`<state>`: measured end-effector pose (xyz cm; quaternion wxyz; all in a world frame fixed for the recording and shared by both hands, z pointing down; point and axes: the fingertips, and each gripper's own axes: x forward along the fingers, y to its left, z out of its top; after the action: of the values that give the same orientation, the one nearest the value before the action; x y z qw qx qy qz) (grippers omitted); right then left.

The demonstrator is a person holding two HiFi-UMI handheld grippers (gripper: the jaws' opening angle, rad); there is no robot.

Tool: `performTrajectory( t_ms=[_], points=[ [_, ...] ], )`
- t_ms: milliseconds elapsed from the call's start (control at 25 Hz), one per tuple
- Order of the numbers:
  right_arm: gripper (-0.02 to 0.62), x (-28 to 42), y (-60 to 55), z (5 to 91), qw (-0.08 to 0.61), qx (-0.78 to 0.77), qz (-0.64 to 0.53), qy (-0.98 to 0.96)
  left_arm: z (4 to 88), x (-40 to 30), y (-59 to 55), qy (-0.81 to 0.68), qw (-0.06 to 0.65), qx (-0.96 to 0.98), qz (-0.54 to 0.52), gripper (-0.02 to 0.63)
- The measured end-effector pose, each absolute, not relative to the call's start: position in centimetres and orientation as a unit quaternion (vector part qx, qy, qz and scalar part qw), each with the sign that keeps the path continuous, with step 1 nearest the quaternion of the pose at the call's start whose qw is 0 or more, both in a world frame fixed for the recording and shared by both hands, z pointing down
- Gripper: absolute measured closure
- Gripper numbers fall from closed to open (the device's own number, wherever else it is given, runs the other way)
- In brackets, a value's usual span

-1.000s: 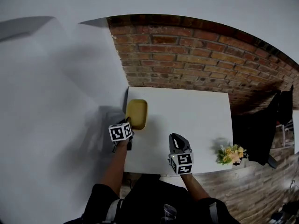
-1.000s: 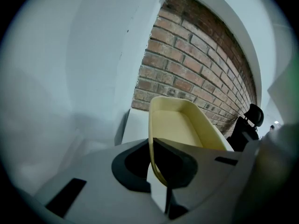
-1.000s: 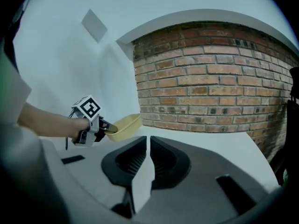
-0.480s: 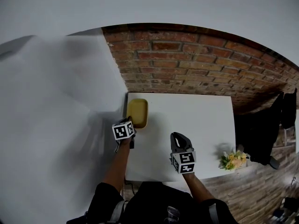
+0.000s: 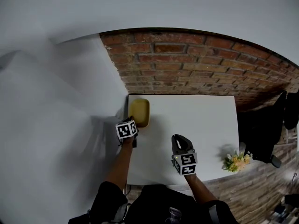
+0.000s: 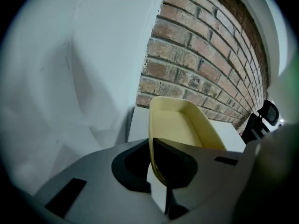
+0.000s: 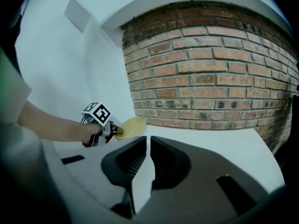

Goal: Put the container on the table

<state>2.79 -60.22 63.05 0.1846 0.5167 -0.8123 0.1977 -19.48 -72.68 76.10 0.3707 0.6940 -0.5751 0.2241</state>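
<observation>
A shallow yellow container [image 5: 139,112] is at the far left corner of the white table [image 5: 201,120]. My left gripper [image 5: 132,125] is shut on the container's near rim. In the left gripper view the rim [image 6: 180,125] runs between the jaws of the left gripper [image 6: 152,146]. In the right gripper view the container [image 7: 133,124] looks tilted in the left gripper [image 7: 117,130]; I cannot tell whether it rests on the table. My right gripper [image 5: 179,141] hovers over the table's front middle; the right gripper [image 7: 148,143] is shut and holds nothing.
A brick wall [image 5: 187,64] runs behind the table and a white wall [image 5: 56,125] stands to its left. A small bunch of flowers [image 5: 236,161] sits at the table's front right corner. A dark chair [image 5: 261,134] stands off the right edge.
The left gripper and the container have shifted slightly right, further over the table. The right gripper has stayed where it was.
</observation>
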Motion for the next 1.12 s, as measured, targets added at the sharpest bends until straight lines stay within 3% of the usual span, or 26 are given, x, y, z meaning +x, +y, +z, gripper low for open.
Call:
performTrajectory(
  t_ms=[1120],
  points=[
    [0.570,4.0,-61.1,66.2,0.203,0.521,0.225,-0.798,80.3,-19.8,-76.0,-0.600,0.366,0.665,0.252,0.591]
  ],
)
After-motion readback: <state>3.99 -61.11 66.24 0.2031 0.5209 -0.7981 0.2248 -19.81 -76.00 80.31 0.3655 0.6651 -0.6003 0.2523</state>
